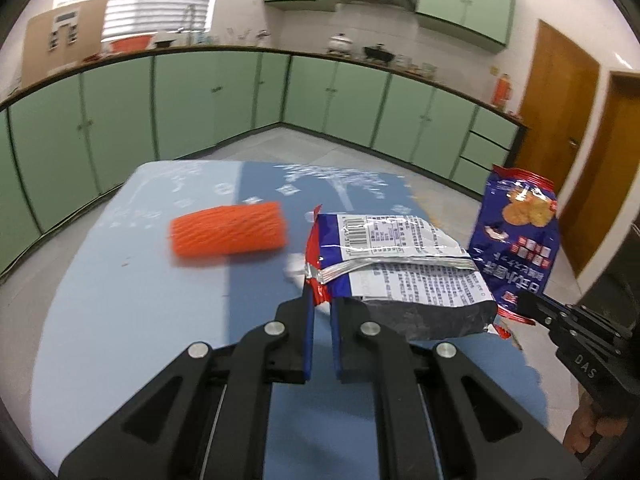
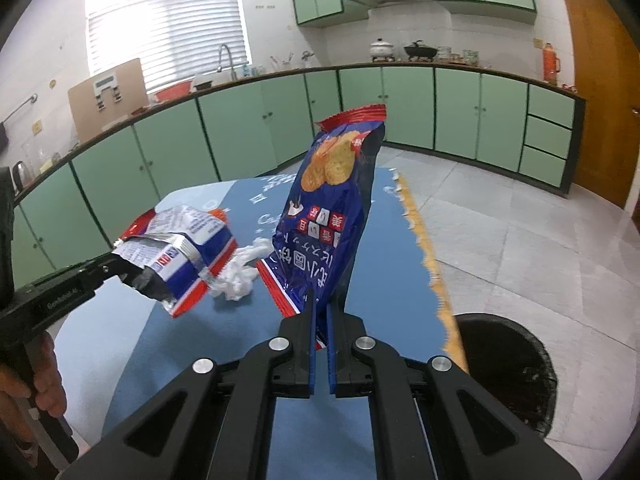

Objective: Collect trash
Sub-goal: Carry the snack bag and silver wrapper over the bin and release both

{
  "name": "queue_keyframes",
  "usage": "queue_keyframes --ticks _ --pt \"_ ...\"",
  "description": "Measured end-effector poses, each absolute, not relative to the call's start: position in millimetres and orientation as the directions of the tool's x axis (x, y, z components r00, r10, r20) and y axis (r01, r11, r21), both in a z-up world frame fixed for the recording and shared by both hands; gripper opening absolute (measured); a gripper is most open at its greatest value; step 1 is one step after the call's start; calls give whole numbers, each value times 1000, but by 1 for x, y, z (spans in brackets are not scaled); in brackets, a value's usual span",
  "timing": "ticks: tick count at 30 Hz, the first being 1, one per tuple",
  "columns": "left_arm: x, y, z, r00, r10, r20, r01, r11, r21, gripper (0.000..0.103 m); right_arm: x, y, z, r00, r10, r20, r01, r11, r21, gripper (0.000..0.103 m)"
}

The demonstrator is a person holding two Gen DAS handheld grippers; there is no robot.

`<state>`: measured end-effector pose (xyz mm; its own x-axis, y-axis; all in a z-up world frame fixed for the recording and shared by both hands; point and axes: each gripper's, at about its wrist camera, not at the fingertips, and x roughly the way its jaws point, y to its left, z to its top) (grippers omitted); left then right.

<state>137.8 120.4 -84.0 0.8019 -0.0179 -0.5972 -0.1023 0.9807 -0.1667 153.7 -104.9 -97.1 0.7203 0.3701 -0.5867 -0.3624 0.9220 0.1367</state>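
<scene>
My left gripper (image 1: 321, 300) is shut on the corner of a flattened blue, white and silver snack wrapper (image 1: 404, 264), held above the blue table (image 1: 132, 304); the wrapper also shows in the right wrist view (image 2: 180, 256). My right gripper (image 2: 321, 300) is shut on the bottom edge of an upright blue cracker bag (image 2: 332, 208), lifted over the table; it also shows in the left wrist view (image 1: 516, 240). An orange foam net sleeve (image 1: 228, 234) lies on the table ahead of the left gripper. A crumpled white tissue (image 2: 240, 276) lies on the table between the two bags.
A black trash bin (image 2: 508, 364) stands on the floor right of the table's edge (image 2: 432, 264). Green kitchen cabinets (image 1: 216, 96) line the far walls, and wooden doors (image 1: 560, 120) stand at the right.
</scene>
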Motion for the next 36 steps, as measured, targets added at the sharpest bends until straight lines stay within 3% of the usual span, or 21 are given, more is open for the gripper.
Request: queue_keyframes --ticks 14,28,34,36 --pt "173 -7 -87 777 -213 -592 138 976 -169 6 147 -209 -89 785 216 -581 -165 976 140 4" --pt "227 -127 -126 666 -320 -674 330 937 -119 7 156 -316 -142 740 43 -672 74 987 144 4" --pt "246 -152 -137 626 -321 -710 358 928 -103 18 166 -338 -167 697 25 -717 110 984 141 10" --pt "249 -154 -137 626 -324 -709 360 927 -105 29 168 -343 -170 691 20 -722 120 983 142 18"
